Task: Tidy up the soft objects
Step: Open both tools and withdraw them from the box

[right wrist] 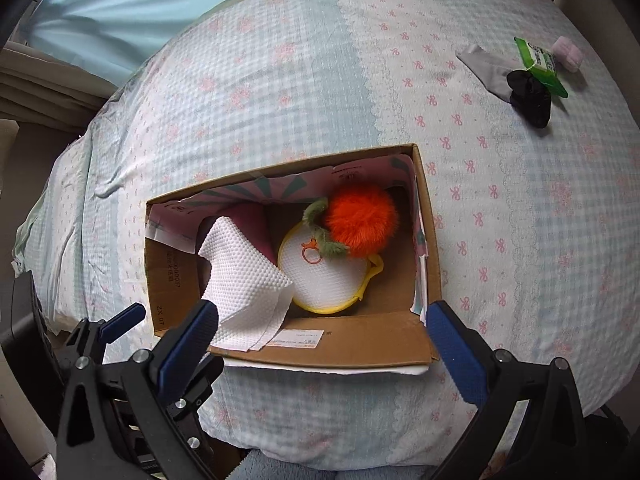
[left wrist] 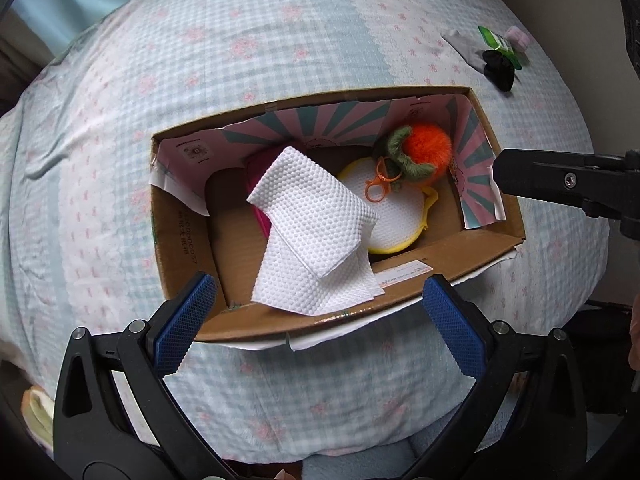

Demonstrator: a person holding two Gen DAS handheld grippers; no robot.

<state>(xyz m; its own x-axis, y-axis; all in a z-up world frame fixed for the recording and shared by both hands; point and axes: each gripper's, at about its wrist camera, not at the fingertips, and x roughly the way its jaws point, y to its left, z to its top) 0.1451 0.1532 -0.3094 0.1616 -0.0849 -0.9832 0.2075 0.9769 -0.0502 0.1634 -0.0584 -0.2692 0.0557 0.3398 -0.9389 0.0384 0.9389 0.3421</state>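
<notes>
An open cardboard box (left wrist: 460,264) (right wrist: 360,344) sits on the bed. Inside lie a white embossed paper towel (left wrist: 316,232) (right wrist: 244,284), a round white mesh pouch with yellow trim (left wrist: 400,208) (right wrist: 324,280), an orange fluffy pom-pom with green leaves (left wrist: 424,148) (right wrist: 360,220) and a partly hidden magenta item (left wrist: 258,168). My left gripper (left wrist: 316,312) is open and empty above the box's near wall. My right gripper (right wrist: 320,332) is open and empty above the same wall; part of it shows in the left wrist view (left wrist: 560,180).
The bed has a blue and pink patterned sheet (right wrist: 280,80). At the far right lie a grey sock (right wrist: 488,68), a black scrunchie (right wrist: 530,96), a green packet (right wrist: 540,60) and a pink item (right wrist: 568,54). A light blue curtain (right wrist: 120,4) hangs behind.
</notes>
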